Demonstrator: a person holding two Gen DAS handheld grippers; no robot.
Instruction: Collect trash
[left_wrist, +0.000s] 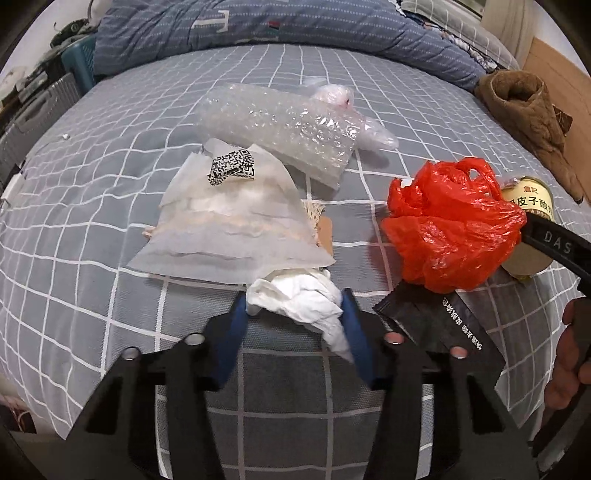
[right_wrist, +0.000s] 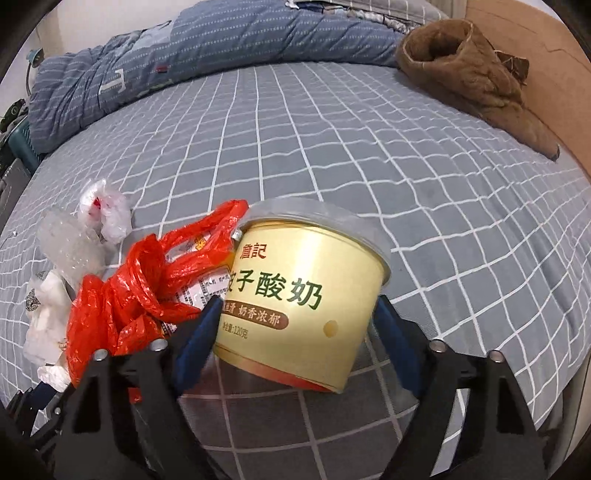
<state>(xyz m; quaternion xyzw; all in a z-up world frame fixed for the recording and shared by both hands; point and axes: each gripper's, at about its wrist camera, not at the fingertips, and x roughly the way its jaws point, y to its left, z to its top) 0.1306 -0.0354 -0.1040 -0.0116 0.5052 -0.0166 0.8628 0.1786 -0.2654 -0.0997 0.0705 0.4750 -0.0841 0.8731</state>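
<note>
Trash lies on a grey checked bed sheet (left_wrist: 92, 229). My left gripper (left_wrist: 293, 314) is shut on a crumpled white tissue (left_wrist: 295, 299), with its blue pads pressing on both sides. Beyond it lie a translucent paper bag with a QR label (left_wrist: 232, 221) and a piece of bubble wrap (left_wrist: 280, 129). A red plastic bag (left_wrist: 450, 229) and a black sachet (left_wrist: 443, 325) are to the right. My right gripper (right_wrist: 297, 314) is shut on a tilted yellow yoghurt cup (right_wrist: 295, 280) with a clear lid. The red plastic bag (right_wrist: 122, 295) touches the cup's left side.
A rumpled blue quilt (left_wrist: 258, 26) runs along the far side of the bed. A brown fleecy garment (left_wrist: 528, 114) lies at the far right by a cardboard sheet (left_wrist: 561, 66). Crates (left_wrist: 37, 107) stand off the left edge. A hand (left_wrist: 569, 354) shows at the right.
</note>
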